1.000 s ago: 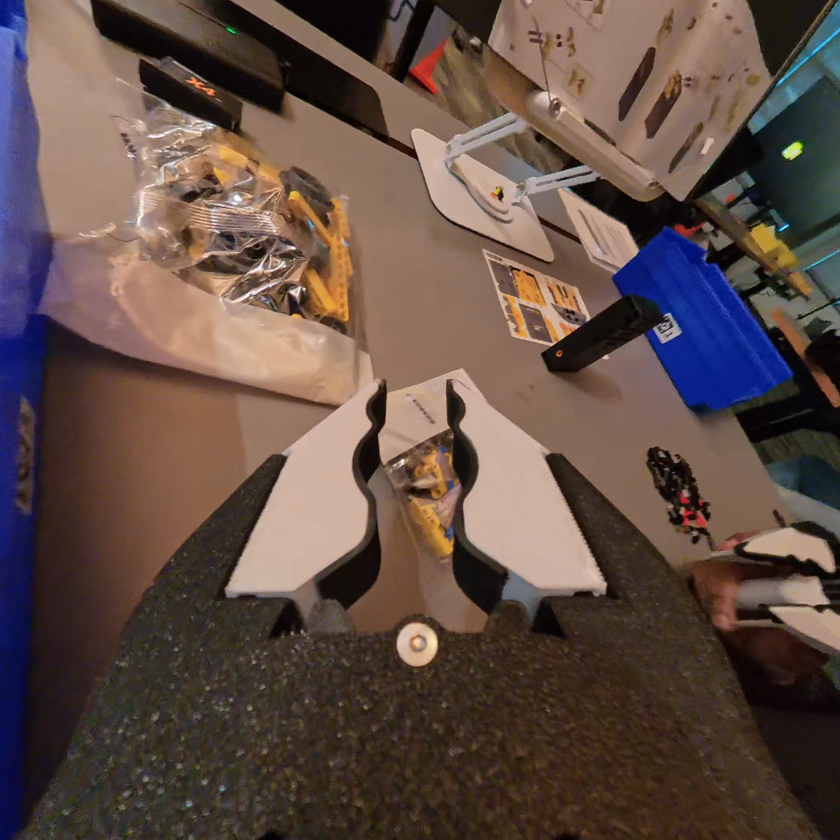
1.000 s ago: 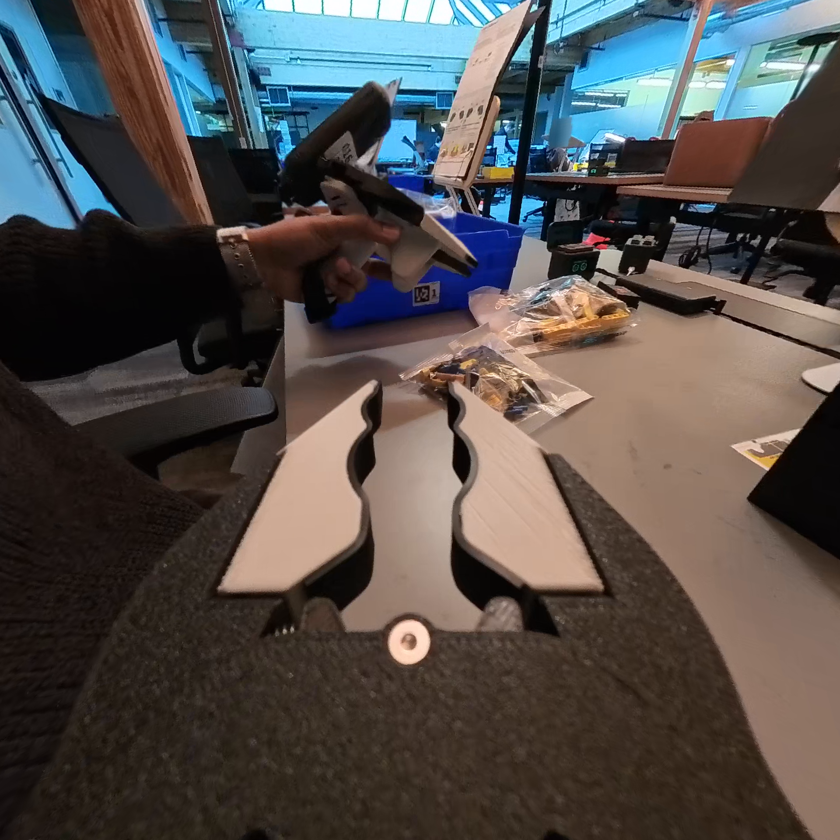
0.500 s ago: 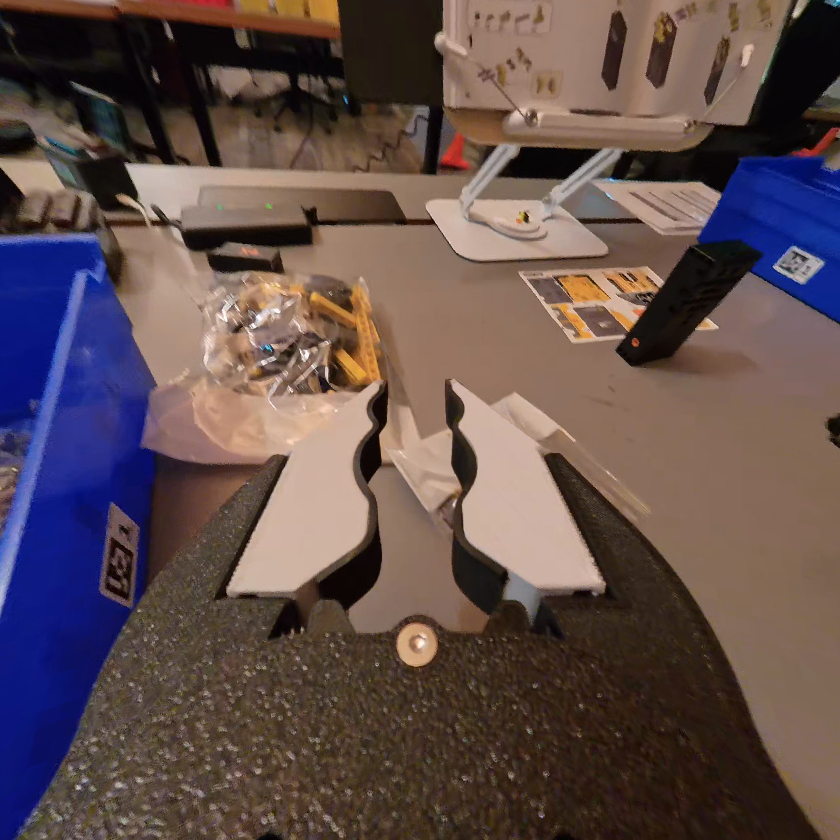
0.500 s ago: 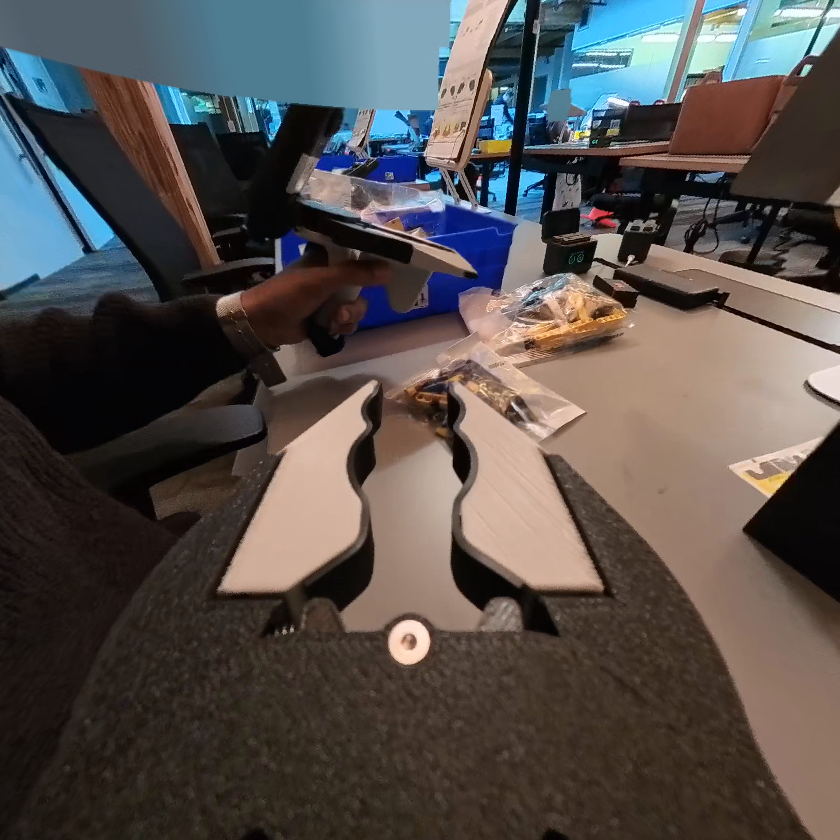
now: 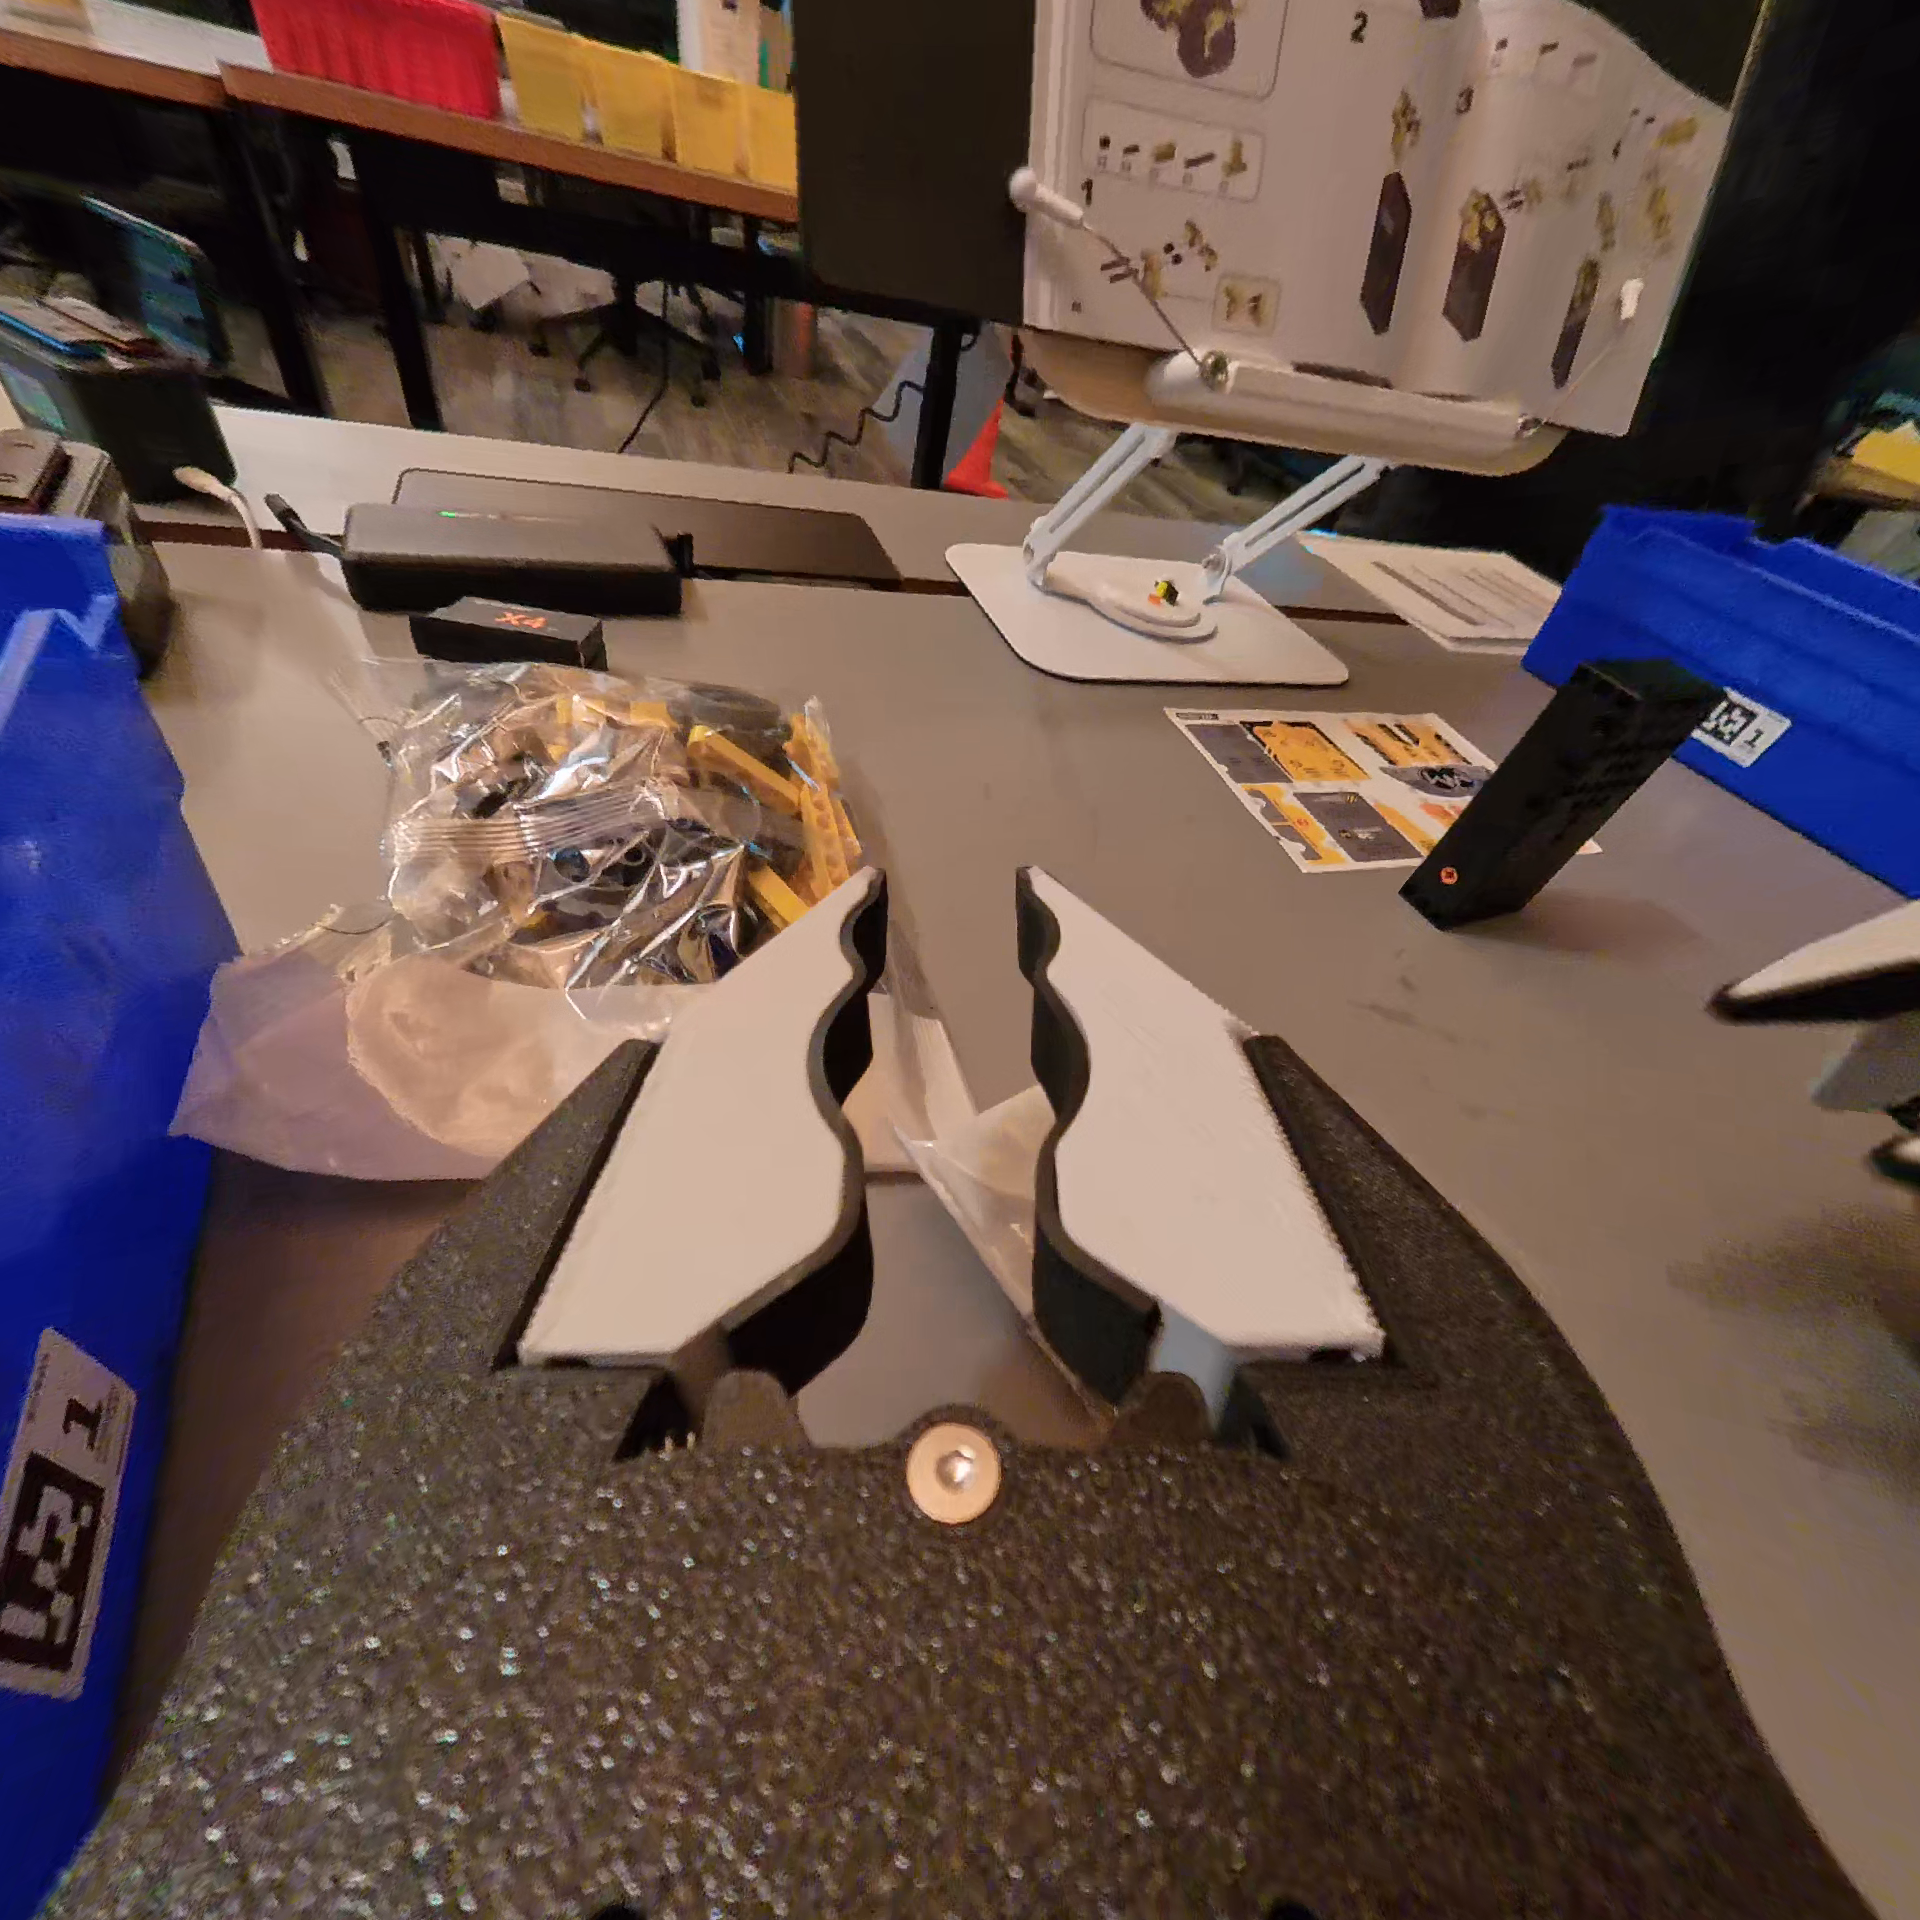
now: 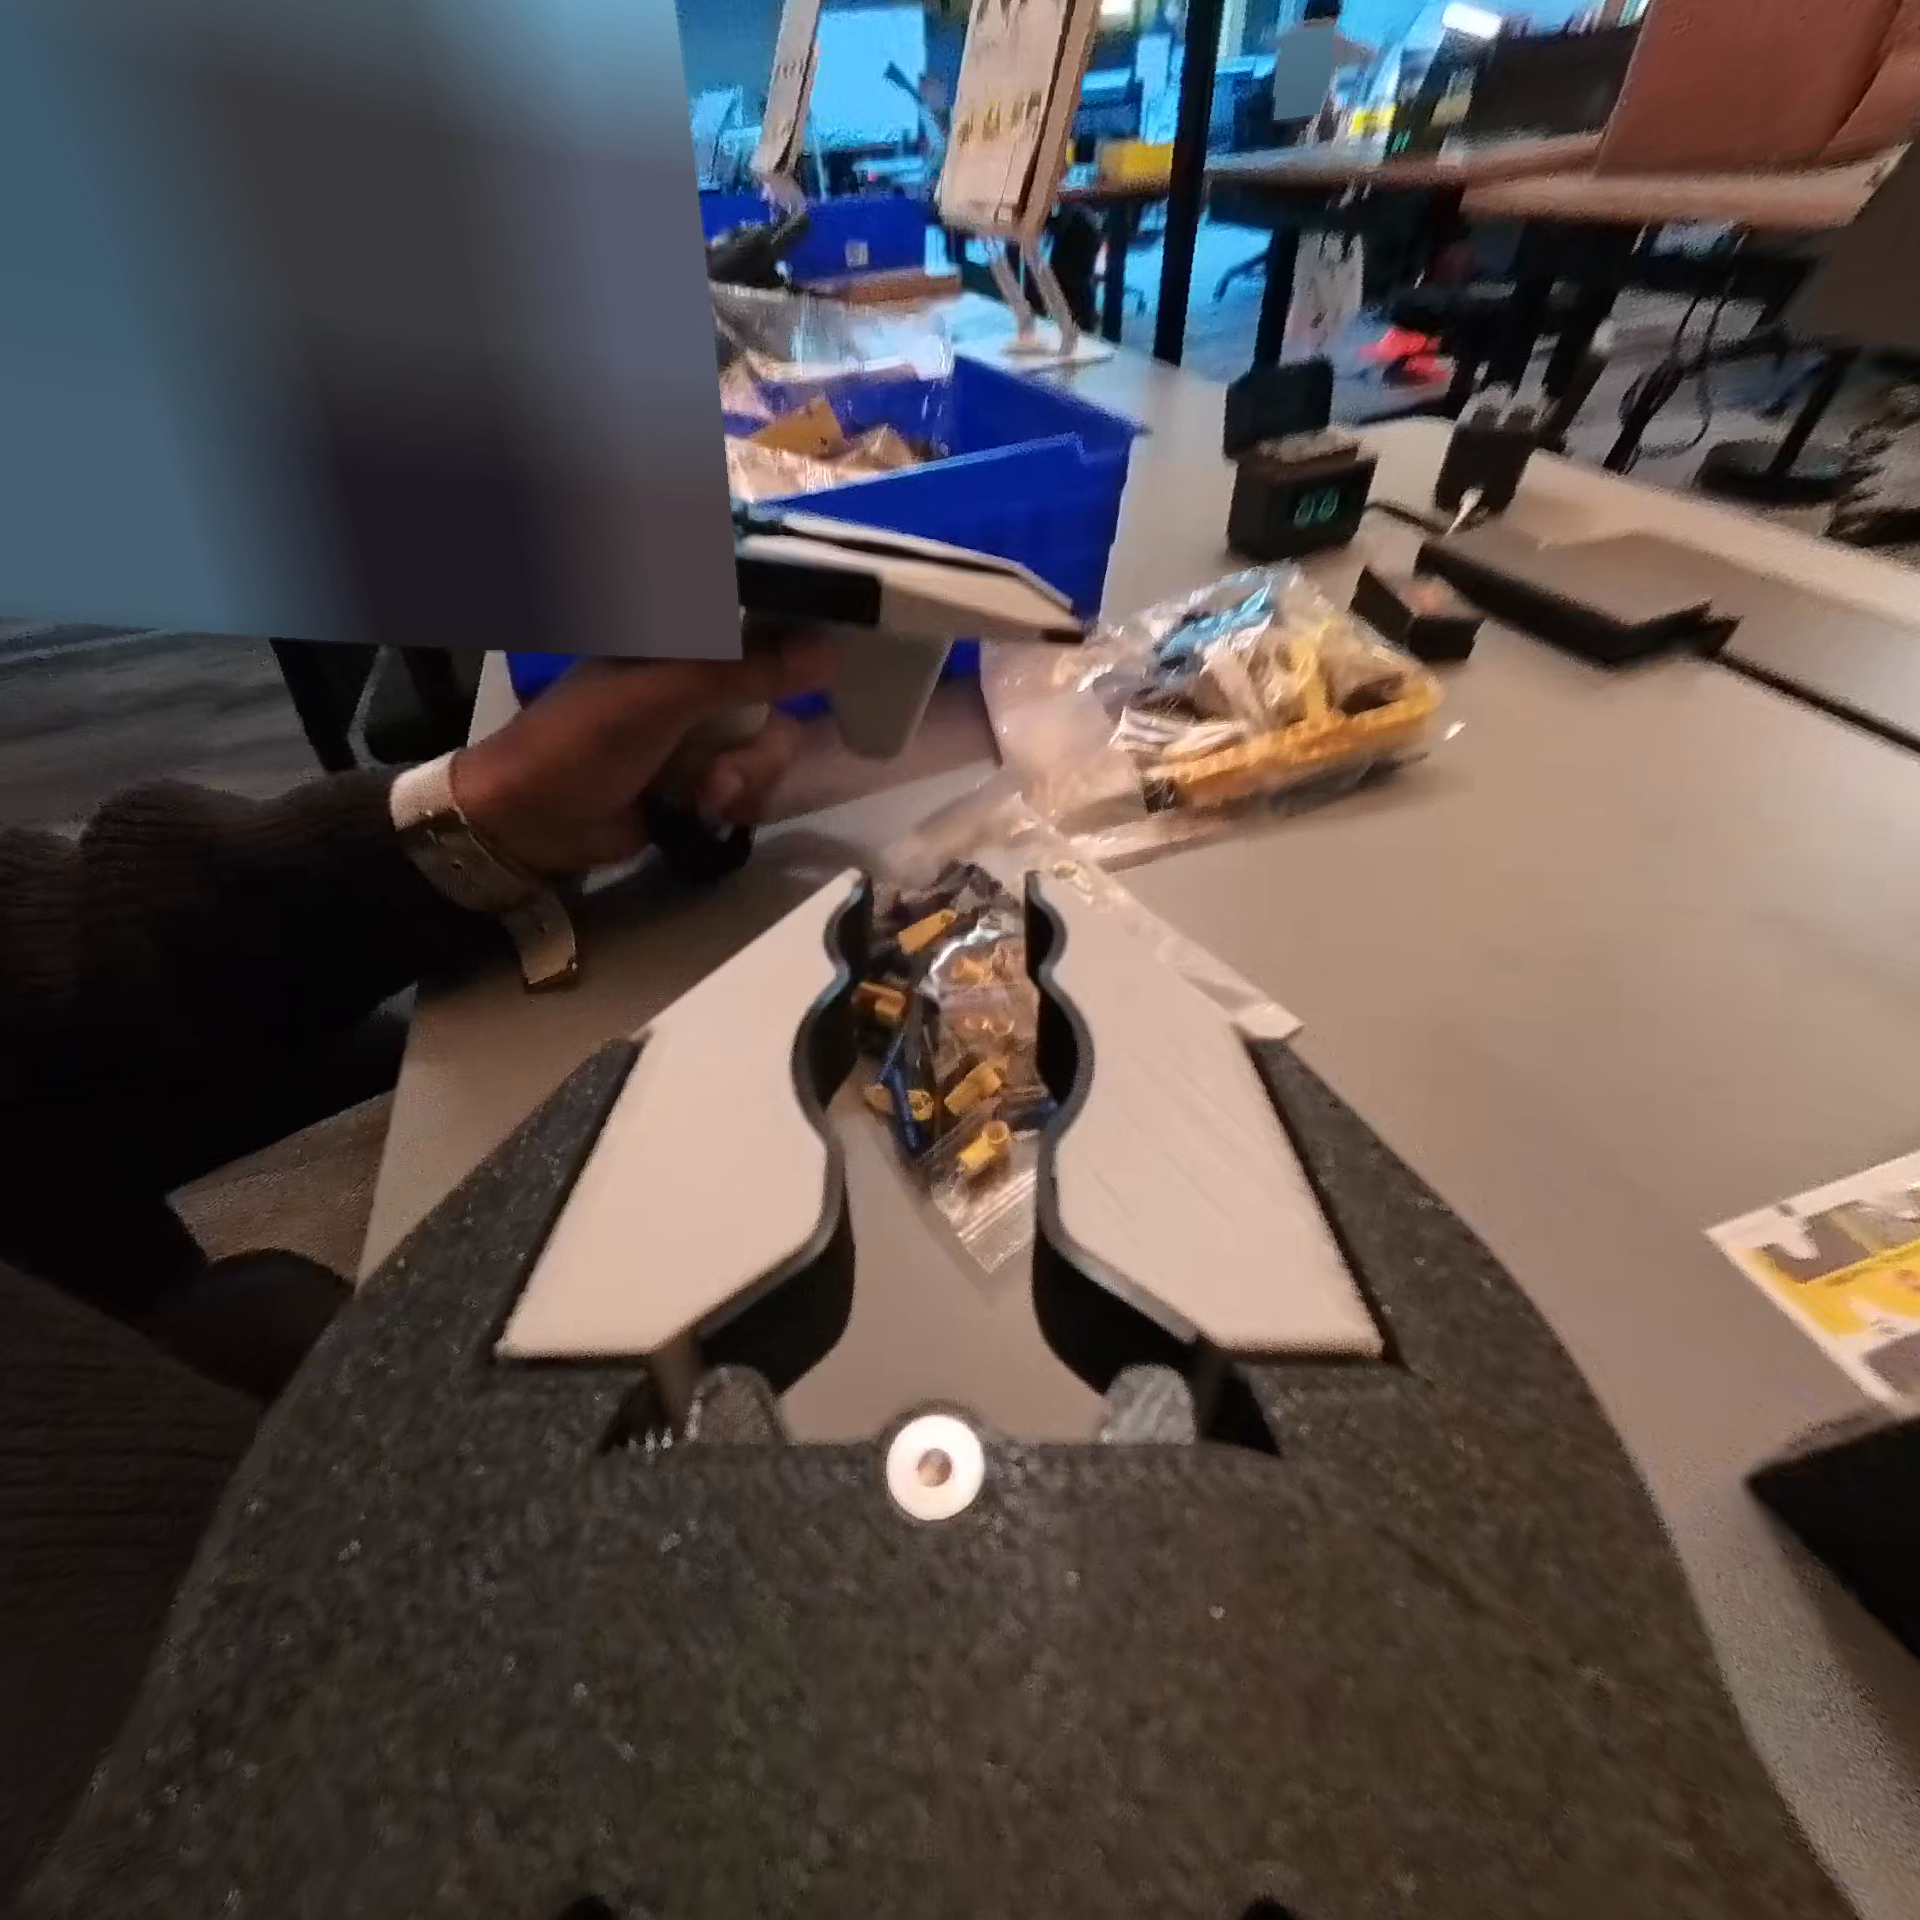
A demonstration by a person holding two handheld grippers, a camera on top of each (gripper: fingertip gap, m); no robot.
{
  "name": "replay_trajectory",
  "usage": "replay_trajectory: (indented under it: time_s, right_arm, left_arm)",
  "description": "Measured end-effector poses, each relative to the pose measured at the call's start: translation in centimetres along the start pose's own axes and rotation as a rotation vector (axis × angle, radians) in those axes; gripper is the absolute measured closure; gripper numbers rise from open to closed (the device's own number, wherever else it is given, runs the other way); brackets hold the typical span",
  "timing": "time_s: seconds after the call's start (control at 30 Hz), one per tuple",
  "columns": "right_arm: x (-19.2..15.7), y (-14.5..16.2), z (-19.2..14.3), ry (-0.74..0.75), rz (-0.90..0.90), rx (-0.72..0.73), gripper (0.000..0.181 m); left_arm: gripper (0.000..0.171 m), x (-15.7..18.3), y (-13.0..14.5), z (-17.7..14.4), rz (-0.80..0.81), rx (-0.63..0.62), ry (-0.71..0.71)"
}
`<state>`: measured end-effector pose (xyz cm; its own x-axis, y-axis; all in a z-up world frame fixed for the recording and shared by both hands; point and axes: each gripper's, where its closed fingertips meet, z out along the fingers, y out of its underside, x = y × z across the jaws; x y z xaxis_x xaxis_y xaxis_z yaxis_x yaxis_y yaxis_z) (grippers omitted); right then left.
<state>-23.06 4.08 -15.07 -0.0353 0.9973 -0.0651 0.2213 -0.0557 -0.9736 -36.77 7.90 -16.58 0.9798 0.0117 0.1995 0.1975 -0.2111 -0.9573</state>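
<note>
A small clear bag of yellow and blue pieces [image 6: 956, 1049] lies on the grey table [image 6: 1558, 987]. My right gripper [image 6: 943, 888] is open, with one finger on each side of this bag. My left gripper [image 5: 951, 894] is open and empty, low over the table; the small bag's clear edge [image 5: 966, 1132] lies under its right finger. A bigger bag of yellow and black bricks [image 5: 613, 821] lies just ahead-left of it and also shows in the right wrist view [image 6: 1278, 707]. The left gripper [image 6: 914, 613], held by a hand, shows in the right wrist view.
A blue bin [image 5: 83, 935] stands close on the left, another blue bin [image 5: 1766, 665] at the right. A tilted black block [image 5: 1548, 810] rests on a sticker sheet [image 5: 1330, 779]. A white stand [image 5: 1143, 613] holds an open booklet. Black boxes [image 5: 509, 566] sit at the back. Tip to tip, the grippers are about 15 cm apart. The tilted black block [image 5: 1548, 810] lies some 15 cm from my right tips, 25 cm from my left tips.
My right gripper has moved forward so the small bag now lies between its fingers. My left gripper has swung level and come down towards the table. Both stayed open.
</note>
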Motion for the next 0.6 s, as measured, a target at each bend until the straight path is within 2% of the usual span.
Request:
replay_trajectory:
  time_s: [0.13, 0.3, 0.4, 0.6]
  right_arm:
    - [-0.5, 2.1, 1.6, -0.027, 0.005, -0.054, 0.149]
    - [-1.2, 5.3, 3.3, 0.002, -0.141, -0.223, 0.129]
    - [-0.9, 6.2, 3.9, 0.058, -0.220, -0.285, 0.119]
    - [-0.7, 7.1, 4.3, 0.070, -0.226, -0.345, 0.118]
  left_arm:
    - [0.148, 0.0, 0.0, -0.1, -0.043, 0.012, 0.036]
    - [0.148, -0.1, -0.1, -0.2, -0.065, 0.020, 0.052]
    - [0.148, 0.0, 0.0, -0.2, -0.062, 0.017, 0.051]
    - [0.148, 0.2, 0.2, 0.0, -0.038, -0.001, 0.048]
